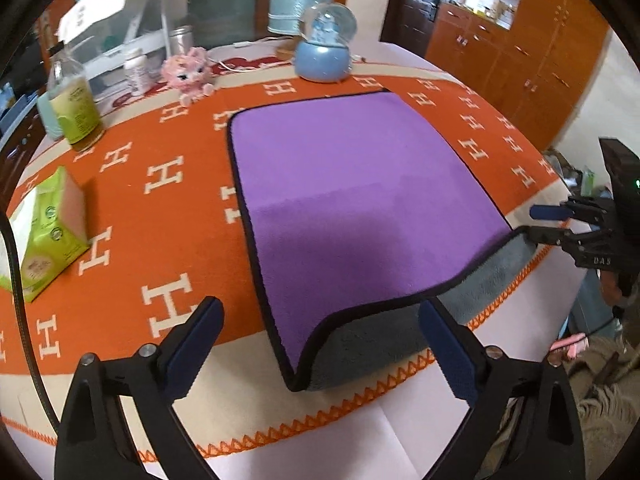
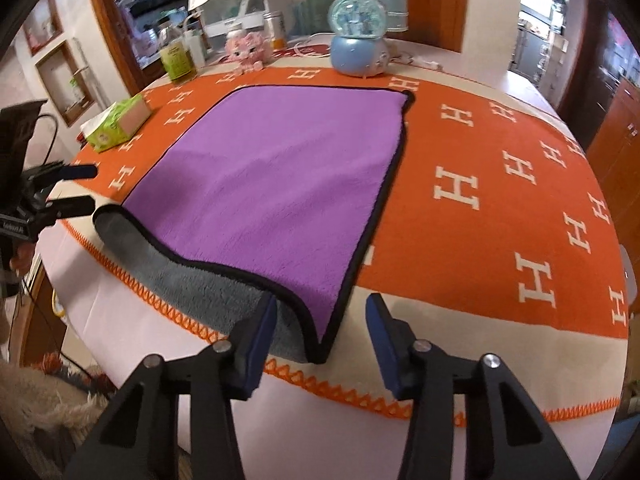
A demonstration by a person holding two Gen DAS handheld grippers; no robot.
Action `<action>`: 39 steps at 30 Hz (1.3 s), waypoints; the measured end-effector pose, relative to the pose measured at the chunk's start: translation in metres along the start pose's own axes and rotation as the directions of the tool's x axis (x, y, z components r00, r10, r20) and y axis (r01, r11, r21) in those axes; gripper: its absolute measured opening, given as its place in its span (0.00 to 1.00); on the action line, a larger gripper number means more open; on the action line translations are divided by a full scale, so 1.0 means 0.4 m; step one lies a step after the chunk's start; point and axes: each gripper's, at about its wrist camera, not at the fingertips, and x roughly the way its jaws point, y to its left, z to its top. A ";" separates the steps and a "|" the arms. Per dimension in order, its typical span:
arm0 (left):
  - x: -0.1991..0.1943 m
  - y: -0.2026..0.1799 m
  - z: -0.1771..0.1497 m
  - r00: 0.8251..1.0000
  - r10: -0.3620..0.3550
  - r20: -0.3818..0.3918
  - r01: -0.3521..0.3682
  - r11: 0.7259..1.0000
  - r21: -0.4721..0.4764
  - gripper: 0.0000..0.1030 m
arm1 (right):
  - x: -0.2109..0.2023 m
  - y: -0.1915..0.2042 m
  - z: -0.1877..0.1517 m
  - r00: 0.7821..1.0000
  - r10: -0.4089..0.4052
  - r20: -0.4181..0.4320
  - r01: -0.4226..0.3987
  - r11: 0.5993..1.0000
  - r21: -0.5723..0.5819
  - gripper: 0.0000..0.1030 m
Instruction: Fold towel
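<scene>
A purple towel with black piping and a grey underside lies spread on the orange table blanket; it also shows in the right wrist view. Its near edge is rumpled, with the grey side showing. My left gripper is open, its jaws on either side of the near left corner, not touching it. My right gripper is open around the near right corner. Each gripper shows in the other's view, the right one and the left one, both at the towel's near corners.
An orange blanket with white H letters covers the table. A green tissue box, a bottle, a pink plush toy and a blue snow globe stand at the left and far sides. Wooden cabinets stand behind.
</scene>
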 end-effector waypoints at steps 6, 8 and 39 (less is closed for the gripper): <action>0.036 -0.001 -0.003 0.996 -0.057 -0.071 0.059 0.998 0.034 0.77 | 0.023 -0.007 0.006 0.997 0.073 -0.036 -0.074 0.997 -0.014 0.27; 0.047 0.002 -0.005 0.993 -0.072 -0.098 0.076 0.997 0.031 0.73 | 0.032 -0.009 0.006 0.995 0.085 -0.051 -0.085 0.996 -0.012 0.20; 0.082 0.010 -0.022 0.973 -0.106 -0.207 0.108 0.994 0.000 0.09 | 0.018 0.000 0.001 0.996 0.076 -0.039 -0.077 0.997 -0.029 0.11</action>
